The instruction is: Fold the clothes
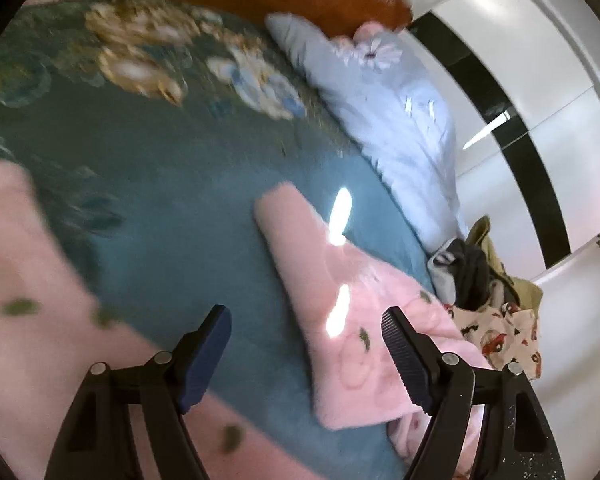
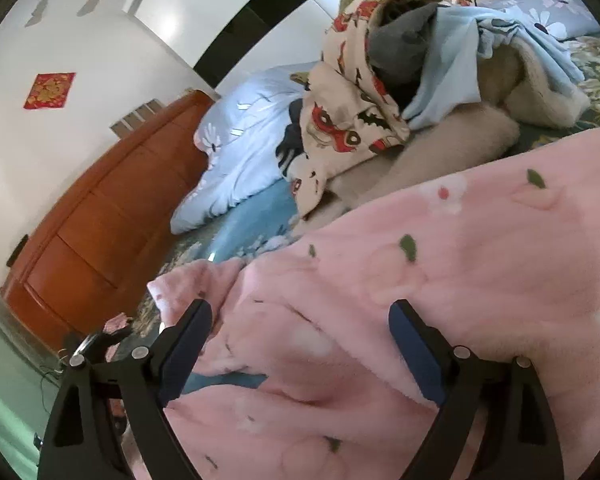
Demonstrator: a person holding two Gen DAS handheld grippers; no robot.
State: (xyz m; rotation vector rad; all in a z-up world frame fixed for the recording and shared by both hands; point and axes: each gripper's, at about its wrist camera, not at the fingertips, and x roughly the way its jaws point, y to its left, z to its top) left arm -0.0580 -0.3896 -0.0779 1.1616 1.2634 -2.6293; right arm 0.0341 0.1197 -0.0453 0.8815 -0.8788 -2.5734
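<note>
Both grippers, left [image 1: 306,328] and right [image 2: 300,320], hang with jaws wide and empty over the pink fleece [image 2: 440,280] spread on the bed [image 1: 172,208], seemingly let go to lie flat, the unfolded pile [image 2: 380,92] waiting beyond.

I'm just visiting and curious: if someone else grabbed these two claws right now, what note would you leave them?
Left claw: open, holding nothing, over the teal bedspread.
Right claw: open, holding nothing, above the pink fleece garment.
The pink garment lies partly spread on the bed, one narrow part stretched out.
A heap of unfolded clothes waits beside the pale blue pillow.
Done: no finished fold visible.
Left: fold the pink garment, then the heap.
</note>
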